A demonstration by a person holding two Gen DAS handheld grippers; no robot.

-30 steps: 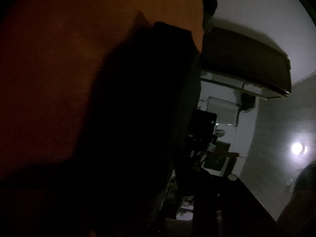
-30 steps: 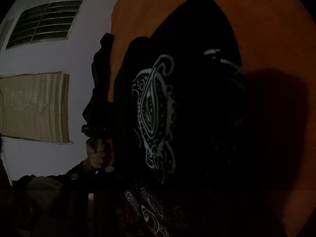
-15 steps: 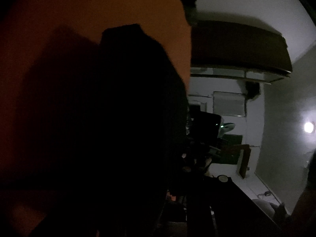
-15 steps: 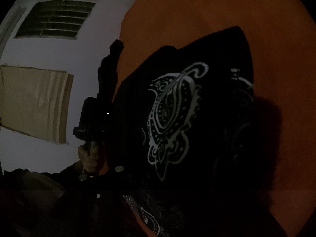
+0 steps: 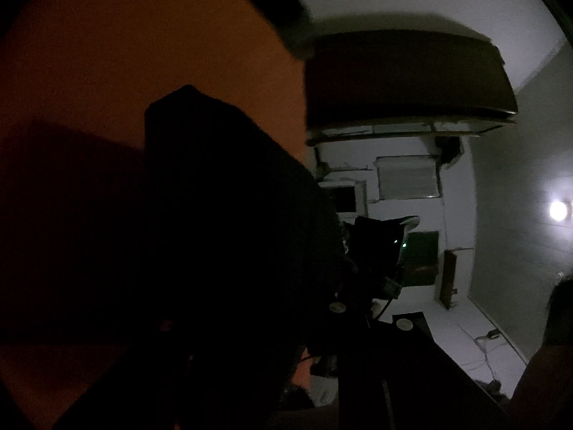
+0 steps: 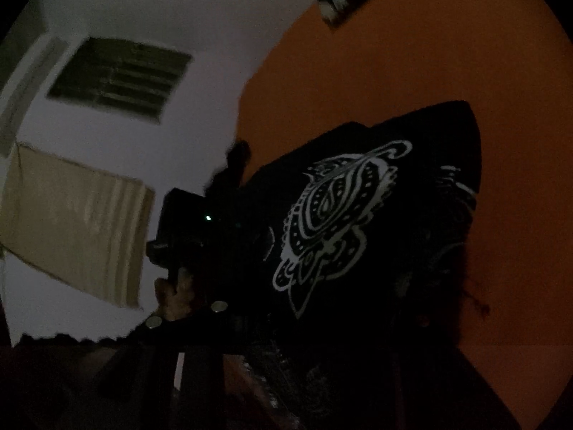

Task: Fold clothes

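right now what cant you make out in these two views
- Left wrist: the left gripper's fingertips, hidden behind the black garment.
- Right wrist: the right gripper's own fingertips, lost in darkness under the garment's white paisley print.
- Right wrist: whether the left gripper is shut; too dark and blurred.
- Both views: the garment's type and lower edge, lost in darkness.

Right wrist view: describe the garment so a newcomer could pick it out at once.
Start at the big orange wall filling the right half of the right wrist view. Held up in front of it is a black garment, very dark. Its white paisley print sets it apart from the plain beige cloth hanging on the pale wall at left.
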